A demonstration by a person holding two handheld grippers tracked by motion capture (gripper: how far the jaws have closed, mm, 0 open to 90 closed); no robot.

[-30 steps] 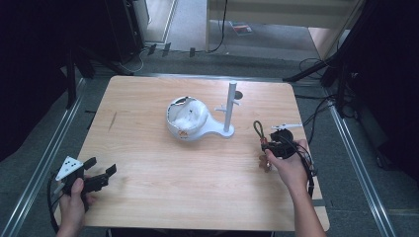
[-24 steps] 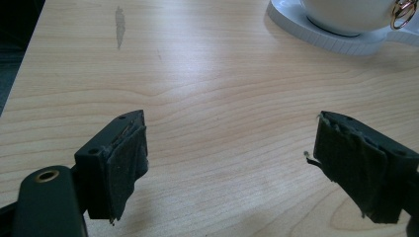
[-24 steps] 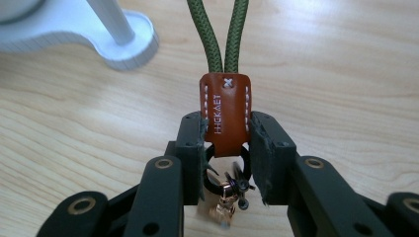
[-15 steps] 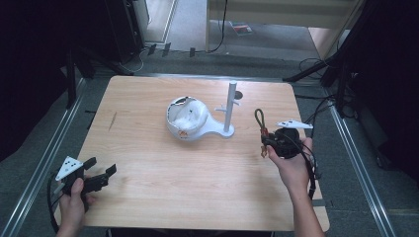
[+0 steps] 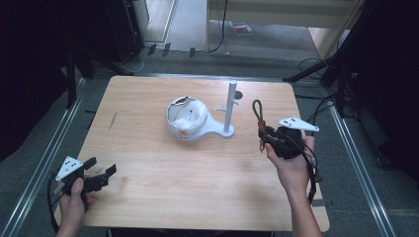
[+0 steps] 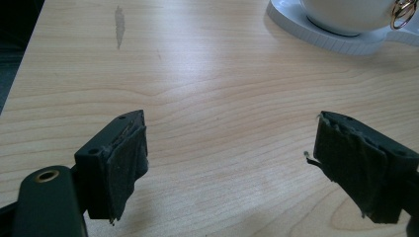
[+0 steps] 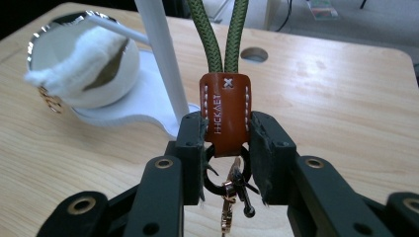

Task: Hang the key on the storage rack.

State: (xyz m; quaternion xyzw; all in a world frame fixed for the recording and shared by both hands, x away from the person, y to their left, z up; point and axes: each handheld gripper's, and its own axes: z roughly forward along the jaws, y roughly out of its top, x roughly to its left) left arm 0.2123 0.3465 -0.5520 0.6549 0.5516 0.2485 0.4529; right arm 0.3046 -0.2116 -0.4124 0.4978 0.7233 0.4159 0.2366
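While the left gripper (image 5: 100,177) rested at the table's near left corner with its jaws spread wide and nothing between them, the work sat with the other hand. In the left gripper view the bare wooden table (image 6: 207,89) lay between the two pads, and the white stand's base (image 6: 341,37) showed far off.

Farther up on the right side, the right gripper (image 7: 226,148) pinched a keychain (image 7: 226,116) by its brown leather tab, jaws pressed against both sides of the tab. The green cord loop (image 7: 217,34) rose upright above the tab, and a black ring with small gold hardware hung below. In the high view the keychain (image 5: 259,118) was held off the table, just right of the white stand's upright post (image 5: 230,106), near but apart from it.

Beyond it, the stand's bowl (image 5: 188,118) held something white and fluffy.

As I judged it, the pickup was done; the loop had not yet been hung on the post's small peg, so carrying it across and slipping it over remained.
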